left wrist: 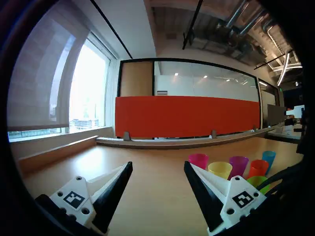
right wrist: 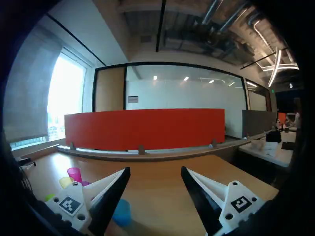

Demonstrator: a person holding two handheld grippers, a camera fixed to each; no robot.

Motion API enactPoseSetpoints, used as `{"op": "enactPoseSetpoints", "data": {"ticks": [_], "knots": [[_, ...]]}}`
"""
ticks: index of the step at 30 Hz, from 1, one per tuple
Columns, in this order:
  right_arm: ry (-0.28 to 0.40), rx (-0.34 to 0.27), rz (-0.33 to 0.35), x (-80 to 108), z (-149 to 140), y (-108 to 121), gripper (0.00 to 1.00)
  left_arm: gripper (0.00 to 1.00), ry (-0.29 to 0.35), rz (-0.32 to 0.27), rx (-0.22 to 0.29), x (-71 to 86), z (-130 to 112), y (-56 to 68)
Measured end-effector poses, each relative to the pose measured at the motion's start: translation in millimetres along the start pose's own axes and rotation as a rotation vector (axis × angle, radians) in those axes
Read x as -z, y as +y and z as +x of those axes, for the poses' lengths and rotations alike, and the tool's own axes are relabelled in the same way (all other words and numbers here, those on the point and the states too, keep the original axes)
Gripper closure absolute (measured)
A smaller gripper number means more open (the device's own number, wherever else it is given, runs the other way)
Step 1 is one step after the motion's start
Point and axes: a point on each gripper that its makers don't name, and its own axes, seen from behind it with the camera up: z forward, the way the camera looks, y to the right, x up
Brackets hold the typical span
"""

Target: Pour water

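Note:
A cluster of small plastic cups stands on the wooden table [left wrist: 157,181]: a pink cup [left wrist: 198,160], a yellow cup [left wrist: 220,169], a purple cup [left wrist: 238,165], an orange cup [left wrist: 258,168], a blue cup [left wrist: 269,158] and a green cup [left wrist: 256,181]. My left gripper [left wrist: 157,175] is open, low over the table, with the cups ahead to its right. In the right gripper view the pink cup [right wrist: 74,174], yellow cup [right wrist: 65,182] and blue cup [right wrist: 122,212] sit at the lower left. My right gripper [right wrist: 154,174] is open with nothing between its fingers.
An orange divider panel [left wrist: 185,116] runs along the table's far edge. A window with a blind [left wrist: 78,94] is to the left. Another desk with items [right wrist: 271,149] lies to the right. A dark cable [left wrist: 283,173] crosses near the green cup.

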Motion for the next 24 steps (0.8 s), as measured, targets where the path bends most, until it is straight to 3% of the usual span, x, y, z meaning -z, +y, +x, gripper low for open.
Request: {"op": "enactPoseSetpoints", "data": {"ticks": [6,24], "knots": [[0.003,0.003,-0.003,-0.5,3.4,1.9,0.00,0.03,-0.013,0.006,-0.022,0.8,-7.0,-1.5],[0.009,0.009,-0.003,0.9,4.7,2.3,0.00,0.03,-0.023,0.001,-0.005,-1.5,-10.6,-2.7]]}}
